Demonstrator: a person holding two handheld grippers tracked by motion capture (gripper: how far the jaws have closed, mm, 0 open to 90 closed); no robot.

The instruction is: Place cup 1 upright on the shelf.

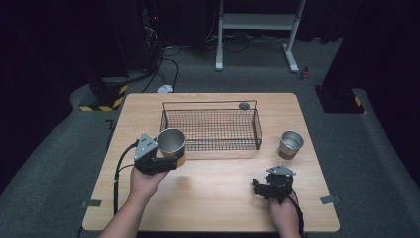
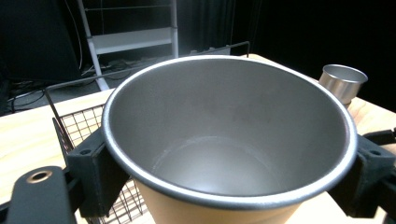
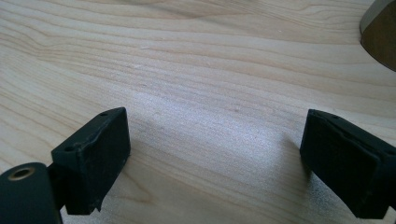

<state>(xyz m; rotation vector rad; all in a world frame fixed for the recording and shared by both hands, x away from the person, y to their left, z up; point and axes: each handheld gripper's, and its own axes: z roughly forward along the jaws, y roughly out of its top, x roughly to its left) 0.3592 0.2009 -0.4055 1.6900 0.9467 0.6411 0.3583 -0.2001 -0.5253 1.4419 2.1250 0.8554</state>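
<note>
Sitting between the left claw's (image 2: 229, 177) jaws, tan metal-lined cup (image 2: 229, 140), gripped.

cup (image 2: 233, 140): brushed matt metal, tan outside | table (image 3: 196, 70): smooth pale wood | basket (image 1: 210, 130): wire

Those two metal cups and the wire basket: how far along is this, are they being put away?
Nothing looks put away yet: the wire basket holds no cup, just a small dark round thing at its far rim. In hand: the left gripper is clamped on the big cup beside the basket. Probably left, if the basket is the goal: the small cup on the table; the right gripper is open, empty.
</note>
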